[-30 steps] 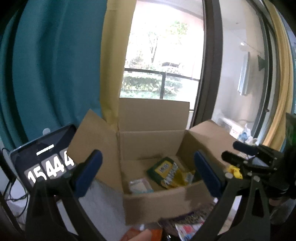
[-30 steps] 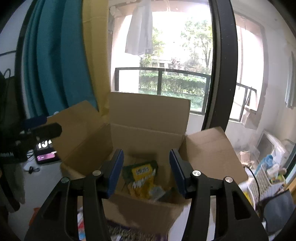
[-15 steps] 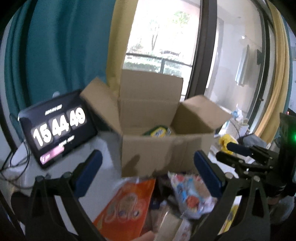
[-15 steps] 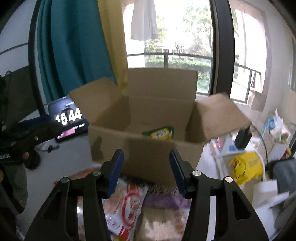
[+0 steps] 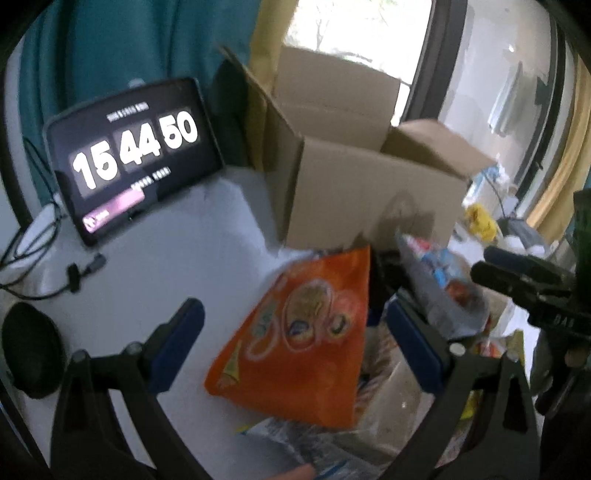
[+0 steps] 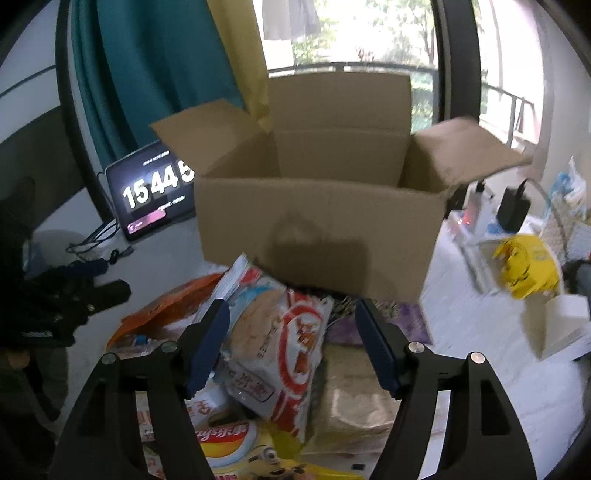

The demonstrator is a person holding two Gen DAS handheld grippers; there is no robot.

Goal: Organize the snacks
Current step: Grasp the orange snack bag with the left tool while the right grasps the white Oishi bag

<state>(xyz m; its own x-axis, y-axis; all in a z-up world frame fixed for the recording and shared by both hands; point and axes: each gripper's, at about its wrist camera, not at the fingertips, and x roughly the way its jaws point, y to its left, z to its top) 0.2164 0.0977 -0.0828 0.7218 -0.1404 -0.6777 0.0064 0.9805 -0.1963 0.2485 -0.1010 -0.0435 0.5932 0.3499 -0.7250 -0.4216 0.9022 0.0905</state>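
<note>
**Both grippers over the snack pile, box behind**

L gripper (image 5: 291,343) is spread wide, nothing gripped. The orange bag (image 5: 306,339) lies in the gap between its blue pads (image 5: 177,343), centre of the left wrist view, but the pads aren't touching it. A blue-and-white pack (image 5: 443,288) sits to its right, up against the right pad. Frame is a bit blurred.

R gripper (image 6: 291,343) has its jaws opening right now, no grip. A red-and-white pack (image 6: 280,350) lies between and below the fingers, low centre of the right wrist view; pads not pressing on it. A tan pack (image 6: 354,398) is just right of it, a yellow bag (image 6: 229,443) at the bottom edge, purple wrapper (image 6: 410,321) by the right finger. The orange bag pokes out at lower left.

Box (image 6: 317,229) stands mid-frame in both views, flaps up, right behind the pile. Can't see inside it from here.

Tablet (image 5: 133,155) showing 15 44 50 is upper left, propped on the white table (image 5: 155,266), cables beside it. Teal curtain (image 6: 147,66) and window (image 6: 362,33) behind.
</note>
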